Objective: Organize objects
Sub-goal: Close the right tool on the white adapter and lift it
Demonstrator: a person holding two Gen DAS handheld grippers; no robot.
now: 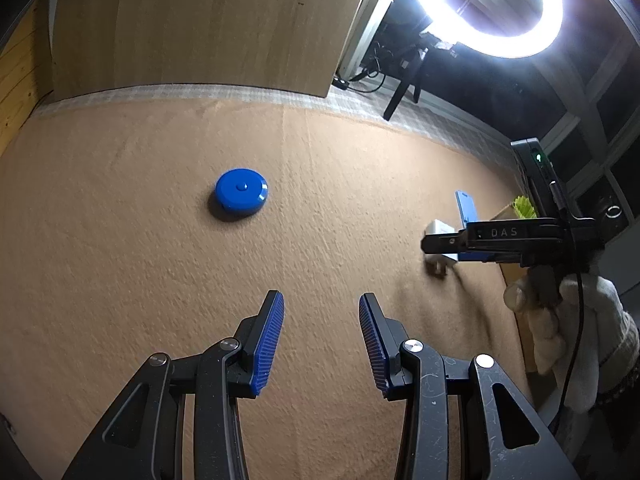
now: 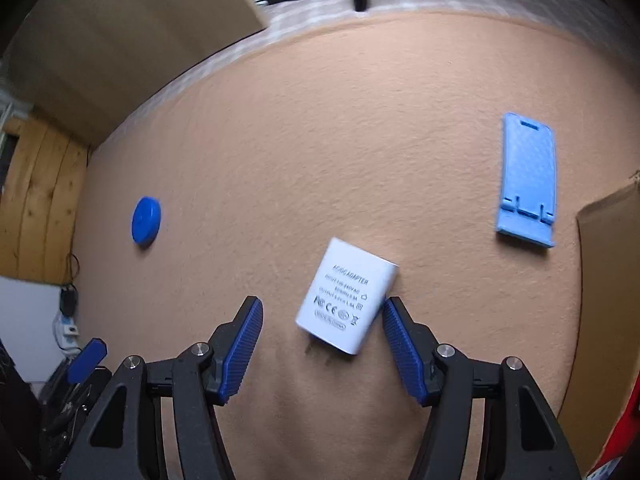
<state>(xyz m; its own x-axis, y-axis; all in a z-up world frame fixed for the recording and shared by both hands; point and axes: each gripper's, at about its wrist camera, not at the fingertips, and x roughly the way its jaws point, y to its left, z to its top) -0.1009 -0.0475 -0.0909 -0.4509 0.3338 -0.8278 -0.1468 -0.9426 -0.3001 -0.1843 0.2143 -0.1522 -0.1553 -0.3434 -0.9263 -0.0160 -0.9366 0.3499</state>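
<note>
A white power adapter [image 2: 346, 300] lies on the tan cloth, prongs toward me. My right gripper [image 2: 322, 310] is open around it; the right finger is at its edge, the left finger apart from it. In the left wrist view the right gripper [image 1: 430, 244] hovers at the adapter [image 1: 440, 227]. A blue round disc [image 1: 241, 191] lies ahead and left of my open, empty left gripper [image 1: 321, 306]; it also shows in the right wrist view [image 2: 146, 221]. A light blue phone stand [image 2: 528, 180] lies flat to the right.
A wooden board [image 1: 200, 24] stands at the back of the cloth. A cardboard box [image 2: 612, 300] sits at the right edge. A bright ring light [image 1: 486, 8] and cables are behind. A gloved hand [image 1: 572, 332] holds the right gripper.
</note>
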